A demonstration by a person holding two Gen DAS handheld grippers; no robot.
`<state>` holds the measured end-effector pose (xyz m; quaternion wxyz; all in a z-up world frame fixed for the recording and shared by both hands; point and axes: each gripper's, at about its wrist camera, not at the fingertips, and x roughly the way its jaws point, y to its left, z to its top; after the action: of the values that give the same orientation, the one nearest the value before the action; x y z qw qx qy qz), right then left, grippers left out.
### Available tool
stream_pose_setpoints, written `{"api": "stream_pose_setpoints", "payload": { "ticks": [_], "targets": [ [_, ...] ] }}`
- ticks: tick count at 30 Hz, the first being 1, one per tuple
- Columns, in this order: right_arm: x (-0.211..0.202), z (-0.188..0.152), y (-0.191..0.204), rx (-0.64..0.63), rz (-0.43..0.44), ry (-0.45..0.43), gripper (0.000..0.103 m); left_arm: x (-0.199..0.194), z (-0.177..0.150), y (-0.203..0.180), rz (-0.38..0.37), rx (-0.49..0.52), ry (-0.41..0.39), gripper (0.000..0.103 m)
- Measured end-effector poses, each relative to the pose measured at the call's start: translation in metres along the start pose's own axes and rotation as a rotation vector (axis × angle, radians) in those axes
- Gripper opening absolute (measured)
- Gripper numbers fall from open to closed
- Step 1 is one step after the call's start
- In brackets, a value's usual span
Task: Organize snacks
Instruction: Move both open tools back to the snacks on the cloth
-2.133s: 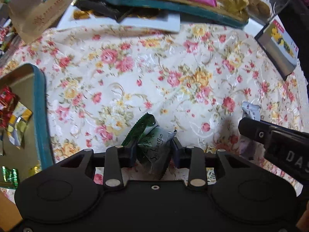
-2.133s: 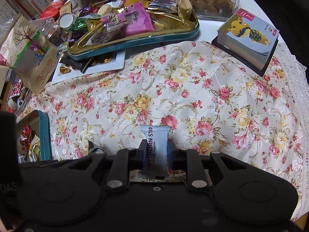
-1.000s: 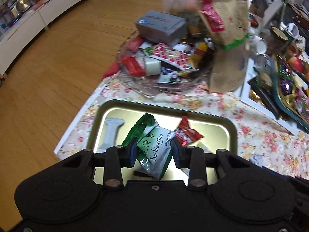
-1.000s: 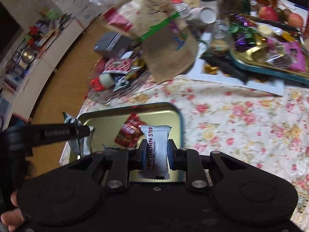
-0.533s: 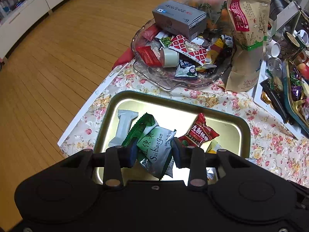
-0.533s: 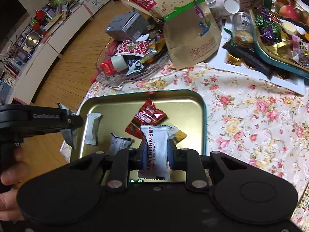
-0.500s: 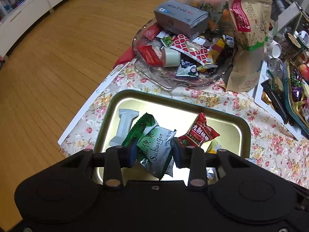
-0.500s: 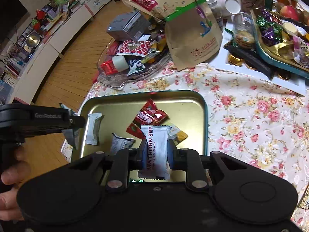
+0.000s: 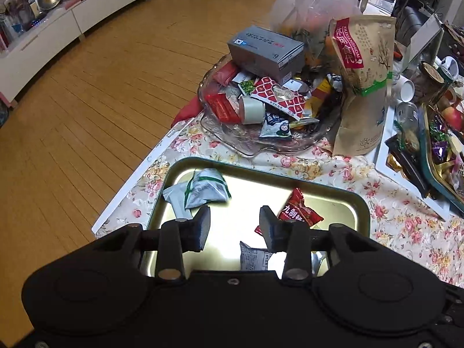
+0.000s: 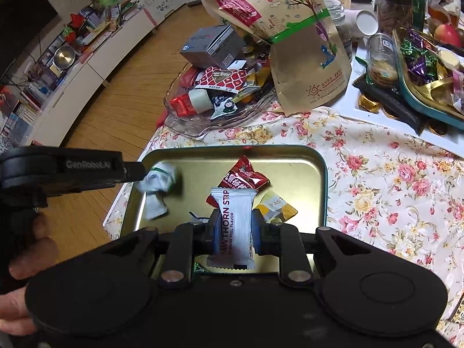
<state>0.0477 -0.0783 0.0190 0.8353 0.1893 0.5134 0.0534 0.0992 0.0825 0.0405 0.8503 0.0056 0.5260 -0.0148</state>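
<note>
A gold tin tray (image 9: 345,200) (image 10: 313,168) with a teal rim lies on the floral cloth. My left gripper (image 9: 234,226) hovers over it, its jaws opening with nothing between them. The green and silver snack packet (image 9: 207,188) (image 10: 159,178) is loose and blurred over the tray's left part, above a white packet (image 9: 174,195). A red candy packet (image 9: 298,210) (image 10: 243,177) and a yellow one (image 10: 275,207) lie in the tray. My right gripper (image 10: 233,232) is shut on a white hawthorn strip packet (image 10: 233,226) held upright above the tray.
Behind the tray, a glass dish (image 9: 229,133) (image 10: 185,121) holds mixed snacks and a grey box (image 9: 265,50). A brown paper pouch (image 9: 362,87) (image 10: 304,43) stands beside it. A second teal tray (image 10: 429,110) of sweets is at right. The table edge and wood floor (image 9: 87,116) lie left.
The left gripper's jaws have spread and the green and silver packet has left them, now over the tray's left part. The right gripper still grips the hawthorn packet over the tray.
</note>
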Motion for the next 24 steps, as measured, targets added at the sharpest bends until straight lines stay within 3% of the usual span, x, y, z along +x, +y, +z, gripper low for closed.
{"api": "stream_pose_setpoints", "payload": {
  "ticks": [11, 16, 24],
  "targets": [
    [0.011, -0.004, 0.010, -0.029, 0.012, 0.049, 0.026, 0.019, -0.003, 0.002, 0.027, -0.010, 0.121, 0.049],
    [0.016, -0.006, 0.013, -0.029, 0.017, 0.089, 0.031, 0.018, -0.004, 0.002, 0.033, -0.015, 0.132, 0.049],
    [0.012, -0.004, -0.001, 0.013, -0.026, 0.078, 0.033, 0.015, -0.010, -0.021, 0.016, 0.059, 0.151, 0.049]
  ]
}}
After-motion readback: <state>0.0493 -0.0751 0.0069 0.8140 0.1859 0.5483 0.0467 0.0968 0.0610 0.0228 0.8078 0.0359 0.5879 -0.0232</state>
